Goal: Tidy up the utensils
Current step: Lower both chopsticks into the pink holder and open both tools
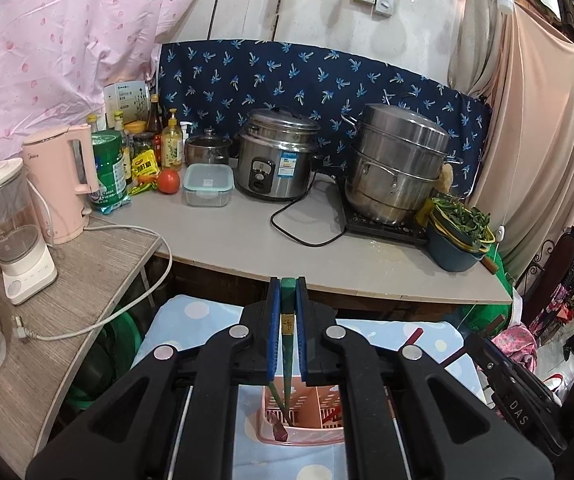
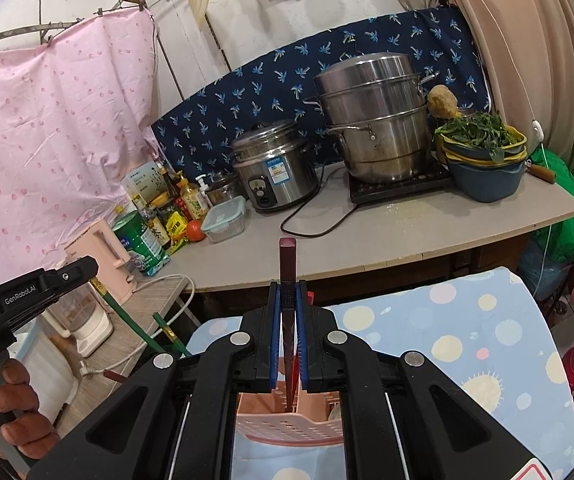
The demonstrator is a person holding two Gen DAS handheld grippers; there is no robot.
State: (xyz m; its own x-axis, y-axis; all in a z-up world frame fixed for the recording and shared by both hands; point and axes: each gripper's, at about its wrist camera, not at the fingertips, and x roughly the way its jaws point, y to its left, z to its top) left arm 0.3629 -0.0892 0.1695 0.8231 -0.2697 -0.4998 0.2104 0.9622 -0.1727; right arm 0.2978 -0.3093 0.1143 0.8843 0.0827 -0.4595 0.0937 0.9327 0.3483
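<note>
Holding green chopsticks, left tongs are clamped over the pink caddy; tips already inside. Right tongs pinch maroon chopsticks, tips just entering. Judged late: both pairs need releasing; one maroon stick already sits inside.

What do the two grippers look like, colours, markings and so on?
Both the left gripper and the right gripper have black angular plastic bodies, round silver pivot bolts and blue-lined fingers. White lettering marks their sides: GenRobot.AI on the left, DAS on the right. A bare hand grips a black handle.
</note>
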